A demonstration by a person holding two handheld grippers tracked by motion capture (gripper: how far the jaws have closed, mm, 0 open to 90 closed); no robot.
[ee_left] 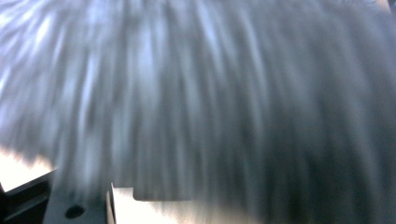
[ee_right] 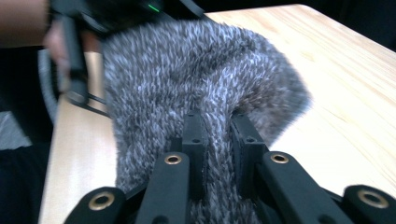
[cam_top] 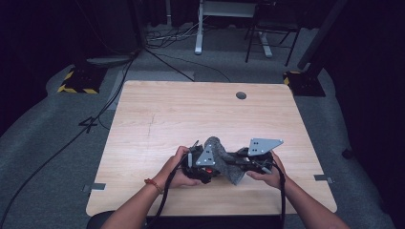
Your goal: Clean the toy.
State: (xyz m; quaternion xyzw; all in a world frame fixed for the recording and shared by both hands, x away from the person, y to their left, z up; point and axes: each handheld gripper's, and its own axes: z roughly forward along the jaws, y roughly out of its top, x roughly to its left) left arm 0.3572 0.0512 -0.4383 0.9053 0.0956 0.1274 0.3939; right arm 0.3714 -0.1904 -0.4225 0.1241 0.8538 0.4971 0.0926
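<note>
Evidently both grippers are clamping one fuzzy grey knit piece [cam_top: 224, 160] between them: the right gripper [ee_right: 218, 135] is pinching a fold of it, the left gripper [cam_top: 203, 167] is gripping its other side, likely to keep it stretched for folding or turning. It is hanging just above the desk [cam_top: 157, 114], near the near edge; two grippers, one garment

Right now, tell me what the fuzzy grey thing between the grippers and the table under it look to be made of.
Fuzzy grey cloth: looks like a soft knit or fleece with a hairy nap; short grey and white fibres stand off it, and it bunches where the right gripper pinches it. Which fibre cannot be told.
Table: light wood or wood-look laminate; pale grain lines, smooth matt top.
</note>
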